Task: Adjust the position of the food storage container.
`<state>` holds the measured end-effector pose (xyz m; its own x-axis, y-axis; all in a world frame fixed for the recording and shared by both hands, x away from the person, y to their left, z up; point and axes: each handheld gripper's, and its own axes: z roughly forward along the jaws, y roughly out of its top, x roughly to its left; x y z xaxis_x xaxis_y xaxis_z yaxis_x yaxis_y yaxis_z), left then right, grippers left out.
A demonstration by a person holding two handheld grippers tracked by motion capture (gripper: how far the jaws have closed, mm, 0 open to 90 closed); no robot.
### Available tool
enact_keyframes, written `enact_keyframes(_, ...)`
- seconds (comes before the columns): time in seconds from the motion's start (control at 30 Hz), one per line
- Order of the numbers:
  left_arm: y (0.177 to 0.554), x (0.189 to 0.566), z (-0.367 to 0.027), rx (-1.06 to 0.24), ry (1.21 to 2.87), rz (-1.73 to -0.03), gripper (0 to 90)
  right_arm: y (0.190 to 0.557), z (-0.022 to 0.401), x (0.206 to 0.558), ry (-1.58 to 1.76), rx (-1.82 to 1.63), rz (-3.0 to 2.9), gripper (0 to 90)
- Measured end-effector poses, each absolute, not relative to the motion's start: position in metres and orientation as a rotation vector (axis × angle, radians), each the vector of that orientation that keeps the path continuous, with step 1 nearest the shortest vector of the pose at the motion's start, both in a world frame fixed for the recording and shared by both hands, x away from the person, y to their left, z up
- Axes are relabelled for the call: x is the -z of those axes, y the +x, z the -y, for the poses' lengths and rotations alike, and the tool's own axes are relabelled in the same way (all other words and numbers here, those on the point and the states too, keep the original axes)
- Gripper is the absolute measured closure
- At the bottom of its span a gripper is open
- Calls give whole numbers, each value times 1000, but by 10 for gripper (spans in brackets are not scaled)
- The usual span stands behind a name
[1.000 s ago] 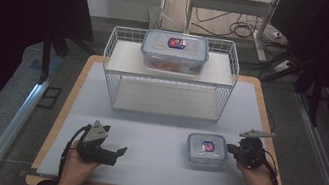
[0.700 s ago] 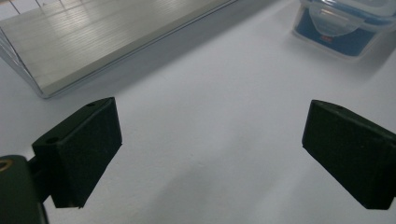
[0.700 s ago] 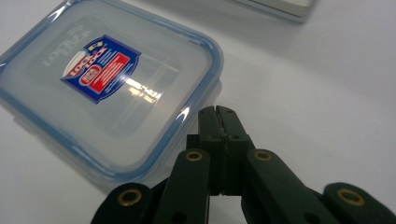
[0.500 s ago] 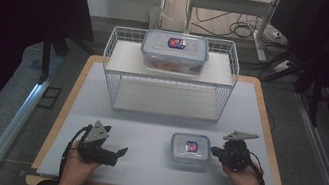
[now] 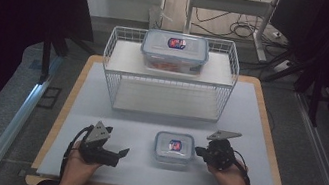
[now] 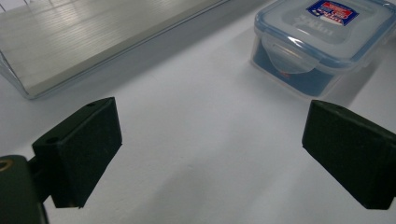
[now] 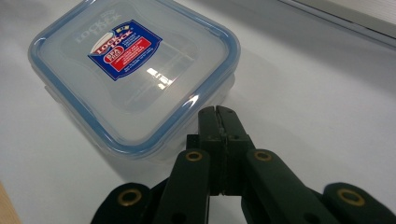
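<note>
A small clear food container [image 5: 173, 147] with a blue-rimmed lid and a red and blue label lies flat on the white mat, front centre. My right gripper [image 5: 198, 151] is just right of it, jaws shut together with nothing between them. In the right gripper view the joined fingertips [image 7: 218, 112] rest against the container [image 7: 130, 74] at its near side. My left gripper [image 5: 124, 153] sits at the front left, pointing right toward the container, jaws wide open and empty. In the left gripper view the open gripper [image 6: 210, 158] faces the container [image 6: 322, 42] some way ahead.
A white wire rack [image 5: 168, 88] with two shelves stands at the back of the table. A larger lidded container [image 5: 174, 51] rests on its top shelf. The rack's lower shelf [image 6: 93, 37] lies ahead to the left in the left gripper view. The wooden table edge [image 5: 64, 106] borders the mat.
The right gripper has moved left across the mat, and the small container has slid left ahead of it, toward the centre. The left gripper has stayed where it was.
</note>
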<state>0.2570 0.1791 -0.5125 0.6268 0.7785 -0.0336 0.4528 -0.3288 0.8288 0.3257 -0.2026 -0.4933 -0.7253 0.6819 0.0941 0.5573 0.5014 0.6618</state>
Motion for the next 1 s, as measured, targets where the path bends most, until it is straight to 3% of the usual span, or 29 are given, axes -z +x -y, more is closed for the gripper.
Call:
enact_keyframes(0.67,258,513,-179,-449,1978,-984,49,324,177,498,1000,-1083,-2585,894)
enact_keyframes(1.0,258,514,-179,-471,2011,-983,53,325,198,497,958,-1051,-2557,661)
